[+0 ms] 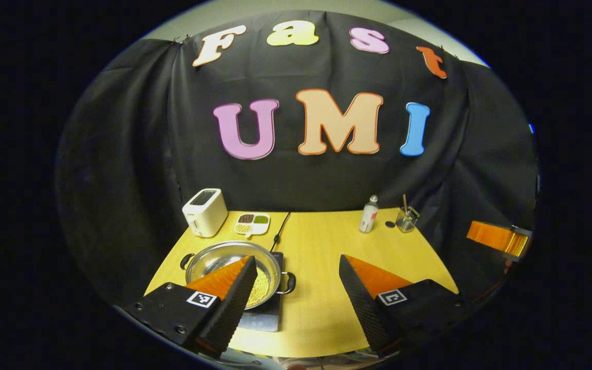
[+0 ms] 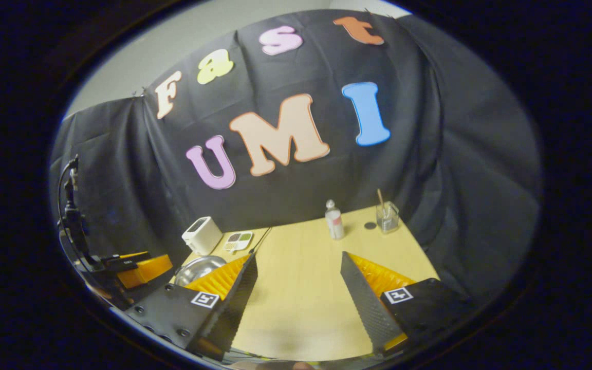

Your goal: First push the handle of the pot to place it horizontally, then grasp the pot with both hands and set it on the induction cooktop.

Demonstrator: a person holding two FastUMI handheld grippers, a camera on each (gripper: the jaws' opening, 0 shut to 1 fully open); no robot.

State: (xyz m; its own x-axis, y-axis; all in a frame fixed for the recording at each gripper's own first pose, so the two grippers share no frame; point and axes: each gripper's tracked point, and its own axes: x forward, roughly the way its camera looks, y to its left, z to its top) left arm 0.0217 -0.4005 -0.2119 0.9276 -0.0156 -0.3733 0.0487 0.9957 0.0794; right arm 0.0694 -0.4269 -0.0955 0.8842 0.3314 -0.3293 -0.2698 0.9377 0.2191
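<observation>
Nearest, in the left gripper view, the left tongs point(image 1: 296, 288) hang wide apart above the near edge of the wooden surface point(image 1: 321, 303), gripping nothing. In the right gripper view the right tongs point(image 2: 298, 288) are spread just as wide over bare wood, also with nothing between them.

Just beyond the left tongs, on the left of the surface, the pot point(image 1: 234, 272) already sits on the induction cooktop point(image 1: 262, 318), its two side handles pointing left and right and something pale and grainy inside. To my eye the placing is done, and both tongs have let go; little seems left but to draw back clear.

Farther off stand a white toaster point(image 1: 204, 211) and a divided dish point(image 1: 252, 223), and to the far right a bottle point(image 1: 369, 214) and a small glass point(image 1: 407, 220).
</observation>
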